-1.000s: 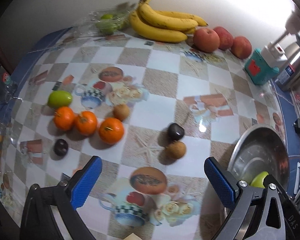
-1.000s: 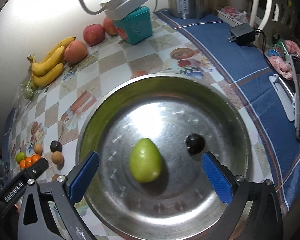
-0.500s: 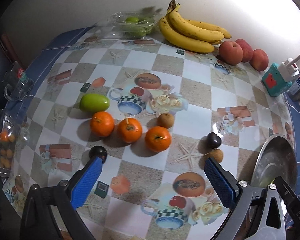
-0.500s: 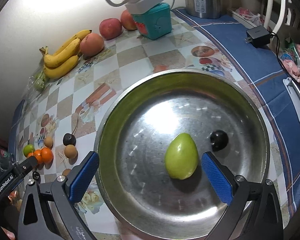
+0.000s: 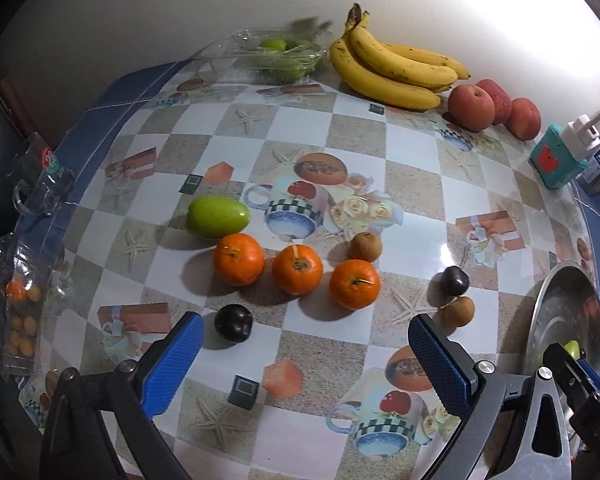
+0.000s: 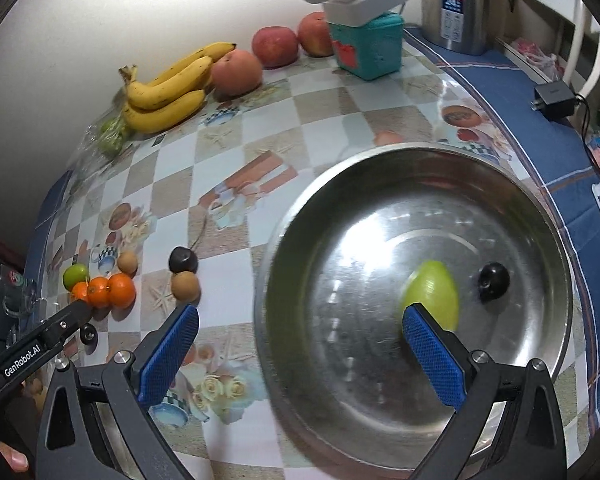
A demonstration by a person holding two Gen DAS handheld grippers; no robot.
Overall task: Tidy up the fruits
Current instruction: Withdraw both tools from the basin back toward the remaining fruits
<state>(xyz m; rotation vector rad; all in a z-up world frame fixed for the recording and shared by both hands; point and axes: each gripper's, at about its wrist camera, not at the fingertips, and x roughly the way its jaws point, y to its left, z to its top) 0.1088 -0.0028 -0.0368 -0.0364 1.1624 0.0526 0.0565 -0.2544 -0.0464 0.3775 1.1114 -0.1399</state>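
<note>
My left gripper (image 5: 306,356) is open and empty above the patterned table. Just ahead of it lie three oranges (image 5: 297,269), a green fruit (image 5: 217,217), a dark plum (image 5: 233,323), a second dark fruit (image 5: 453,280) and two small brown fruits (image 5: 457,311). My right gripper (image 6: 300,352) is open and empty, straddling the left rim of a steel bowl (image 6: 284,240). Inside the bowl lie a green fruit (image 6: 434,294) and a dark plum (image 6: 493,281). The bowl's edge (image 5: 556,284) shows at the right of the left wrist view.
Bananas (image 5: 392,68) and red apples (image 5: 471,107) lie along the back wall, beside a clear tray of green fruit (image 5: 280,56). A teal box (image 6: 370,46), a power strip and a steel kettle (image 6: 458,4) stand at the back right. Plastic containers (image 5: 14,312) sit at the left table edge.
The left gripper's view has swung left and back, so the oranges and plum now sit centred ahead. The right gripper has shifted left, from over the bowl's middle to its left rim.
</note>
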